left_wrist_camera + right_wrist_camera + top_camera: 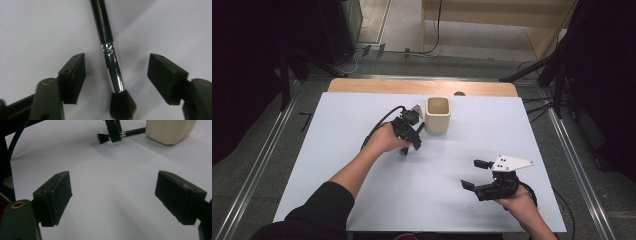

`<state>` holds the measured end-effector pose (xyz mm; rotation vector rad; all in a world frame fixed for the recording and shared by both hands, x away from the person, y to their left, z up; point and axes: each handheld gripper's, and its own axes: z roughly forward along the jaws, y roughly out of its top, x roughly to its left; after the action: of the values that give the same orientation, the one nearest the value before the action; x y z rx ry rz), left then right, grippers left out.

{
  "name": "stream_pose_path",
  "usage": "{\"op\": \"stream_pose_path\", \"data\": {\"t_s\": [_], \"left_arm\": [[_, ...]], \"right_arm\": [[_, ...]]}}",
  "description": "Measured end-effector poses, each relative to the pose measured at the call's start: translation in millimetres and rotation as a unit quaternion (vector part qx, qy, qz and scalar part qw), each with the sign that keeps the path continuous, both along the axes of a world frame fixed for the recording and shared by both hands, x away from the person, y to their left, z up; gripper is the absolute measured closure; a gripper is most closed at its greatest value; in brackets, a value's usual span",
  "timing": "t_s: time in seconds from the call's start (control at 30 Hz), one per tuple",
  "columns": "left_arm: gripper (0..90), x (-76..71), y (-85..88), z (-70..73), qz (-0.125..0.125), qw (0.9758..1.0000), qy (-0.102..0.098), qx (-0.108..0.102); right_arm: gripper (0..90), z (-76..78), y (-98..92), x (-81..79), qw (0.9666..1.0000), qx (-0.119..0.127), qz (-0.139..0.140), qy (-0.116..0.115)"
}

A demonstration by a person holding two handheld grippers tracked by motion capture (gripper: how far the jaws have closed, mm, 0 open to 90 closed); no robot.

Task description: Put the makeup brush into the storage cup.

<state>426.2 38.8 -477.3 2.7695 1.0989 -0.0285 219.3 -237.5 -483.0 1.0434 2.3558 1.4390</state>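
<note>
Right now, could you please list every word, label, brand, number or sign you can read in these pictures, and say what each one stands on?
There is no readable text in any view.
The makeup brush: black handle and shiny ferrule, no print visible.
The cream cup: plain walls, no label.
The left gripper and right gripper: black jaws and the grey plate bear no writing.
The white table sheet: unmarked.
</note>
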Motion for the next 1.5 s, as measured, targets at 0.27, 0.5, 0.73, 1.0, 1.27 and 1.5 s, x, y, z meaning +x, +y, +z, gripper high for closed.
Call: {"op": "stream_pose_path", "data": {"t_s": [0.27,0.5,0.73,1.0,1.27,1.5], "left_arm": [[44.7,-7.2,-5.7,-0.9,0.004,0.9987,-0.039,0.034],[47.1,-6.6,-9.4,-0.1,0.026,0.9981,-0.035,0.044],[58.7,-6.1,-10.7,1.5,0.042,0.9975,-0.033,0.047],[73.7,-5.5,-12.9,2.0,0.051,0.9972,-0.028,0.046],[78.2,1.2,-5.9,2.4,0.076,0.9968,-0.004,0.024],[78.9,3.3,-0.3,3.3,0.076,0.9970,-0.003,0.013]], "right_arm": [[14.8,-1.2,2.6,-0.4,0.9999,-0.017,0.002,0.003],[14.9,-1.5,2.7,0.2,0.9998,-0.020,0.001,0.003],[15.4,-2.7,3.1,1.6,0.9996,-0.027,-0.003,0.012],[15.3,-1.7,4.4,0.8,0.9998,-0.018,0.008,0.006],[15.3,-1.5,5.1,0.6,0.9998,-0.019,0.010,0.005],[15.2,-1.7,5.1,0.7,0.9998,-0.017,0.010,0.006]]}}
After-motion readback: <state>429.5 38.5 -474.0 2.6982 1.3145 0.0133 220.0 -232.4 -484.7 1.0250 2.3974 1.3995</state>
